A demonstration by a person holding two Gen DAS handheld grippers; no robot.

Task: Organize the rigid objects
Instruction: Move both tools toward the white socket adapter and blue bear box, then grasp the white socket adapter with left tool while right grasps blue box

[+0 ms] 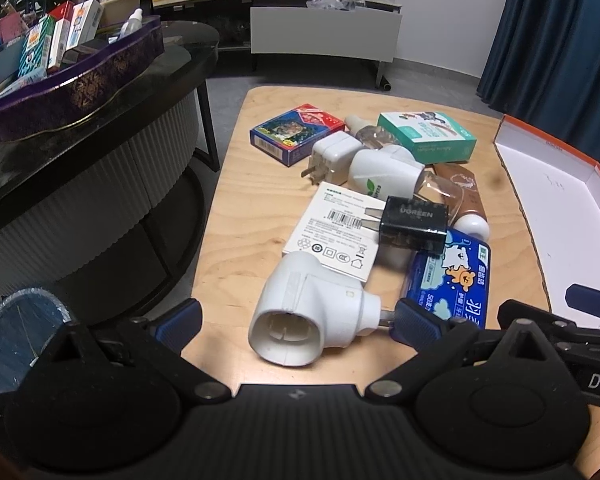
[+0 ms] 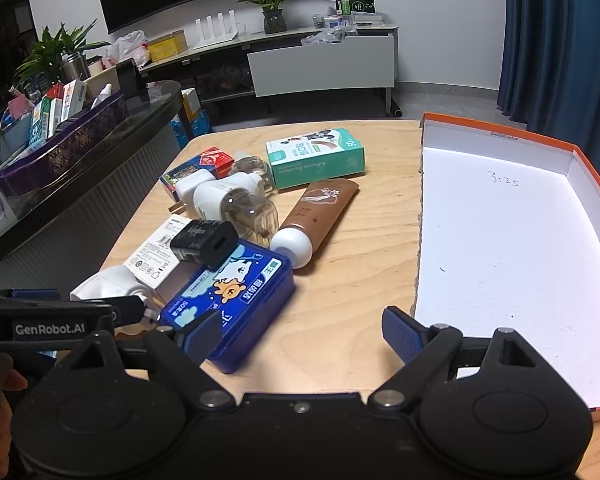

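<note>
A pile of small items lies on a wooden table (image 1: 236, 208): a white elbow-shaped plug adapter (image 1: 312, 316), a black UGREEN charger (image 1: 414, 224), a blue cartoon case (image 2: 232, 300), a brown tube (image 2: 320, 212), a green-white box (image 2: 316, 156), a card pack (image 1: 292, 132) and a white flat box (image 1: 336, 236). My left gripper (image 1: 296, 320) is open, its fingers on either side of the white adapter. My right gripper (image 2: 300, 336) is open and empty, its left finger over the blue case. An empty white tray with orange rim (image 2: 596, 184) lies at the right.
A dark side table (image 1: 100, 128) at the left carries a purple basket (image 1: 72, 84) full of boxes. A TV bench (image 2: 324, 60) stands behind, blue curtains (image 2: 560, 40) at the right. A blue-lined bin (image 1: 12, 336) sits on the floor at the left.
</note>
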